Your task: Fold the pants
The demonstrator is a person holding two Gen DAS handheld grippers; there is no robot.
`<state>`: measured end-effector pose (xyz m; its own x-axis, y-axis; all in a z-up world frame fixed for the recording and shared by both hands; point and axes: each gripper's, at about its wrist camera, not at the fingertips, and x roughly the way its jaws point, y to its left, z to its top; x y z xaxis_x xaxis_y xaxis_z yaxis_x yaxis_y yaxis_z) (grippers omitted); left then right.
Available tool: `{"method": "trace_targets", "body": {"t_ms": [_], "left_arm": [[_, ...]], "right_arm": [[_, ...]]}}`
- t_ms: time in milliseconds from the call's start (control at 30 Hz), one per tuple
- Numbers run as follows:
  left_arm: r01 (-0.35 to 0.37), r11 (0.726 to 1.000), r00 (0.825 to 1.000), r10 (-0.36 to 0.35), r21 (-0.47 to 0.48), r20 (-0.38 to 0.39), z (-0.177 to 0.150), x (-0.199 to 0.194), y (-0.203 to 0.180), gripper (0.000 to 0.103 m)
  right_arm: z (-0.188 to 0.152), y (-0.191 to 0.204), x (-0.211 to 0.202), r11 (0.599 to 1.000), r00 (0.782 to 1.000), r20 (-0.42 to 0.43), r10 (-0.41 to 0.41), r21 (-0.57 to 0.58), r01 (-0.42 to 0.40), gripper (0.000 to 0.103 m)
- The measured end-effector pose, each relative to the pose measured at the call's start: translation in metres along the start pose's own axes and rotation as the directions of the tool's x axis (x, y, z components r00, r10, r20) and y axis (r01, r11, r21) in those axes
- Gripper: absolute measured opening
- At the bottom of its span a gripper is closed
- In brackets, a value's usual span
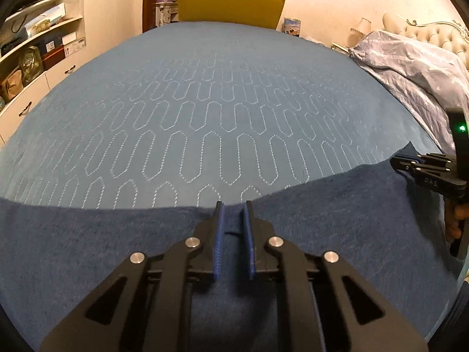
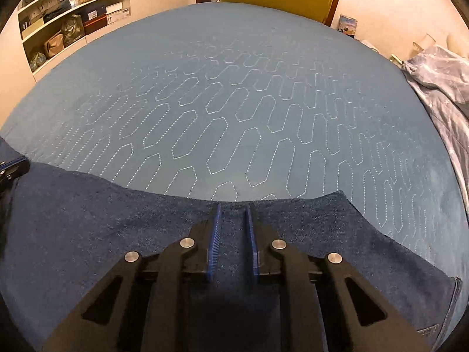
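You had both grippers down at the far edge of the pants point(image 1: 322, 228) when these shots were taken, w/ the dark-blue fabric spread across the near part of the quilted blue bedcover point(image 1: 205, 102). The left gripper point(image 1: 233, 205) showed its blue pads point(image 1: 219, 234) narrowed to a slim gap, tips right at the cloth edge; a small pucker sat between them, but whether they actually pinched fabric couldn't be told from the left wrist view. Same story for the right gripper point(image 2: 233, 208): pads close together, nearly parallel, tips at the hem line near the garment's corner, grip on cloth unclear.

In the left wrist view the right tool appeared at the far right, its nose resting on the same edge, approx. level w/ yours.

Progress, as a judgement: early to mid. The pants point(image 2: 117, 220) lay flat and wide, one edge running side to side, no stacked layers clearly visible at that edge. A seam and pocket stitching showed at the lower right of the right wrist view. Still left, prob.: lift the edge, carry it over, lay it down, smooth, then at least one more fold. The yellow chair point(image 1: 231, 0) and rumpled bedding point(image 1: 410, 67) stood well apart from the work.
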<state>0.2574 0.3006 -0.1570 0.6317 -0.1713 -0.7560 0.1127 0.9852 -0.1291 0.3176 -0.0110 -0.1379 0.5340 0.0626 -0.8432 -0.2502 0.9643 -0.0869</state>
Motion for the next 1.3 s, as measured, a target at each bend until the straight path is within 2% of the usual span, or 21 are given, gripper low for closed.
{"method": "trace_targets", "body": {"t_ms": [67, 100, 133, 200, 233, 300, 467, 533, 600, 667, 733, 800, 833, 867, 933, 1000, 1033, 1133, 1200, 1233, 1300], "left_arm": [[-0.023, 1.0, 1.0, 0.023, -0.003, 0.016, -0.003, -0.014, 0.003, 0.024], [-0.035, 0.999, 0.999, 0.036, -0.009, 0.024, -0.005, -0.021, 0.0, 0.041], [-0.038, 0.999, 0.999, 0.038, -0.013, 0.031, -0.005, -0.025, -0.002, 0.046], [-0.075, 0.997, 0.997, 0.075, 0.013, 0.012, -0.012, -0.031, 0.005, 0.046], [-0.104, 0.994, 0.995, 0.104, 0.017, 0.002, -0.01, -0.03, 0.011, 0.046], [-0.135, 0.99, 0.991, 0.135, -0.05, -0.014, -0.015, -0.037, 0.046, 0.046], [-0.263, 0.93, 0.965, 0.26, -0.256, -0.045, -0.034, -0.077, 0.172, 0.046], [-0.346, 0.877, 0.934, 0.354, -0.334, -0.037, -0.042, -0.106, 0.224, 0.044], [-0.34, 0.864, 0.932, 0.361, -0.372, -0.014, -0.045, -0.125, 0.248, 0.043], [-0.274, 0.906, 0.952, 0.302, -0.323, 0.039, -0.041, -0.14, 0.248, 0.043], [-0.184, 0.958, 0.98, 0.197, -0.222, 0.04, -0.034, -0.136, 0.231, 0.044], [-0.126, 0.982, 0.991, 0.129, -0.144, 0.018, -0.029, -0.123, 0.221, 0.044], [-0.129, 0.986, 0.992, 0.129, -0.103, -0.002, -0.025, -0.114, 0.217, 0.046], [-0.198, 0.976, 0.98, 0.196, -0.086, -0.038, -0.022, -0.104, 0.224, 0.046], [-0.317, 0.926, 0.948, 0.31, -0.204, -0.064, -0.014, -0.102, 0.255, 0.042], [-0.341, 0.889, 0.933, 0.359, -0.306, 0.002, -0.01, -0.123, 0.277, 0.042], [-0.346, 0.894, 0.928, 0.37, -0.284, 0.037, -0.008, -0.133, 0.275, 0.043], [-0.337, 0.912, 0.931, 0.36, -0.234, 0.063, -0.015, -0.156, 0.269, 0.043], [-0.327, 0.882, 0.929, 0.365, -0.338, 0.053, -0.037, -0.178, 0.276, 0.042], [-0.302, 0.866, 0.938, 0.346, -0.399, 0.041, -0.054, -0.189, 0.282, 0.041], [-0.273, 0.874, 0.941, 0.329, -0.401, 0.077, -0.072, -0.201, 0.276, 0.041]], "right_arm": [[0.001, 0.002, 0.0, 1.0, 1.0, 0.005, -0.016, -0.001, 0.016, 0.015], [0.001, 0.001, -0.002, 1.0, 1.0, 0.01, -0.014, 0.007, 0.013, 0.017], [0.001, -0.002, -0.007, 0.999, 1.0, 0.027, 0.0, 0.033, -0.001, 0.02], [-0.002, -0.004, -0.024, 0.997, 0.996, 0.084, 0.006, 0.081, -0.013, 0.03], [-0.004, 0.0, -0.034, 0.996, 0.994, 0.111, 0.015, 0.087, -0.025, 0.039], [-0.009, -0.001, -0.056, 0.996, 0.987, 0.16, 0.015, 0.082, -0.029, 0.073], [-0.06, -0.02, -0.129, 0.997, 0.965, 0.256, -0.047, 0.075, 0.028, 0.079], [-0.092, -0.039, -0.145, 0.991, 0.965, 0.238, -0.106, 0.104, 0.083, 0.079], [-0.123, -0.063, -0.154, 0.979, 0.968, 0.187, -0.168, 0.148, 0.141, 0.079], [-0.162, -0.094, -0.163, 0.957, 0.973, 0.12, -0.196, 0.238, 0.164, 0.078], [-0.194, -0.119, -0.168, 0.931, 0.971, 0.053, -0.235, 0.301, 0.209, 0.078], [-0.212, -0.138, -0.167, 0.912, 0.963, -0.002, -0.269, 0.322, 0.255, 0.078], [-0.221, -0.146, -0.168, 0.901, 0.964, -0.022, -0.266, 0.349, 0.257, 0.078], [-0.23, -0.152, -0.166, 0.894, 0.967, -0.038, -0.253, 0.374, 0.248, 0.078], [-0.24, -0.163, -0.165, 0.87, 0.963, -0.069, -0.26, 0.416, 0.264, 0.078], [-0.247, -0.17, -0.173, 0.852, 0.96, -0.063, -0.273, 0.447, 0.272, 0.079], [-0.25, -0.173, -0.175, 0.842, 0.957, -0.068, -0.282, 0.46, 0.281, 0.08], [-0.258, -0.189, -0.177, 0.818, 0.953, -0.088, -0.289, 0.495, 0.294, 0.08], [-0.262, -0.196, -0.178, 0.803, 0.96, -0.086, -0.268, 0.53, 0.272, 0.081], [-0.266, -0.202, -0.176, 0.791, 0.964, -0.087, -0.252, 0.555, 0.257, 0.082], [-0.273, -0.21, -0.166, 0.783, 0.965, -0.118, -0.236, 0.566, 0.26, 0.082]]}}
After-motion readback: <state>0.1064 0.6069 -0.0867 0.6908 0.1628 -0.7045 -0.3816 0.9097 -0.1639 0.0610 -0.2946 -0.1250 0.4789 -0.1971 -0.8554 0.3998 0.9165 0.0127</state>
